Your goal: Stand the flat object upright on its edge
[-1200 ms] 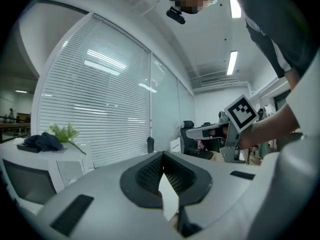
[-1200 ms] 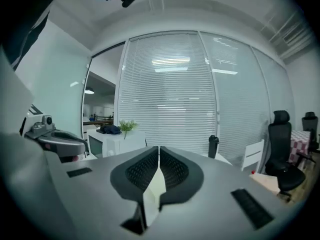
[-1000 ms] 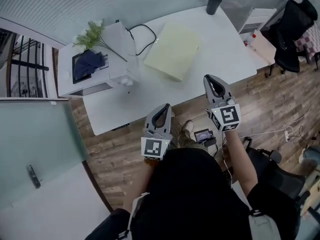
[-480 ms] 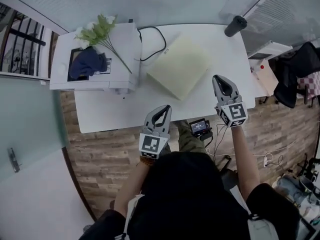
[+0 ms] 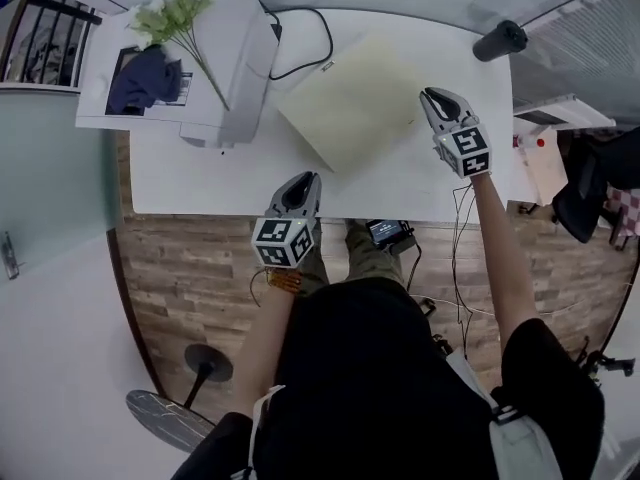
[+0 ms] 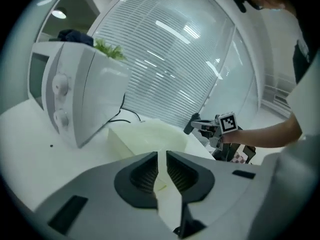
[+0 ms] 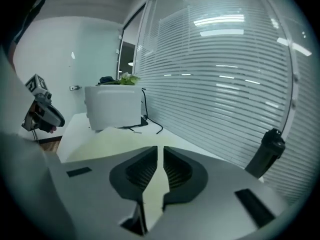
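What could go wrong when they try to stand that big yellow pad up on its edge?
1. The pad looks wide and soft, so on edge it may bend or flop over.
2. The right gripper is shut, and the left gripper has only just been opening its jaws, with nothing between them. They might shove the pad instead of gripping it.
3. Its far edge lies beside the cable, which could snag.

White table, wood-plank floor, glass wall with slatted blinds — strip lights reflected
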Demonstrator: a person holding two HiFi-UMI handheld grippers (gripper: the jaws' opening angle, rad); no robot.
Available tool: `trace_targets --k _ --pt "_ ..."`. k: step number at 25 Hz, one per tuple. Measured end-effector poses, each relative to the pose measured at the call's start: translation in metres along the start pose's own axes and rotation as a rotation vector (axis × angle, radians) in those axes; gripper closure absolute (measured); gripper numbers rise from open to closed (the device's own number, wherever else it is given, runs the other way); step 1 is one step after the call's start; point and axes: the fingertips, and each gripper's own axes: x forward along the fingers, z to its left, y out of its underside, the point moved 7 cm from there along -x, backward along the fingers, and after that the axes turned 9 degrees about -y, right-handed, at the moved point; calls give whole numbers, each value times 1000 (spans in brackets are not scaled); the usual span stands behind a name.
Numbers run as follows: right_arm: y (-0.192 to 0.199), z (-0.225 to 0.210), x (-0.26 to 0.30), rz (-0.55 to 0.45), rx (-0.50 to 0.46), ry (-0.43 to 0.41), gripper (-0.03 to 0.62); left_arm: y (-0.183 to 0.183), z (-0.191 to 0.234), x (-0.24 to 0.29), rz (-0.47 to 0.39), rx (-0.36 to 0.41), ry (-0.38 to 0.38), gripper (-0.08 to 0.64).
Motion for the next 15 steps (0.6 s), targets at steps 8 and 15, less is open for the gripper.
trace_targets --k 8,15 --pt "49 -46 38 155 125 -116 440 49 10 43 141 -299 -61 413" --pt "67 -60 56 201 220 -176 440 51 0 63 164 -356 -31 400"
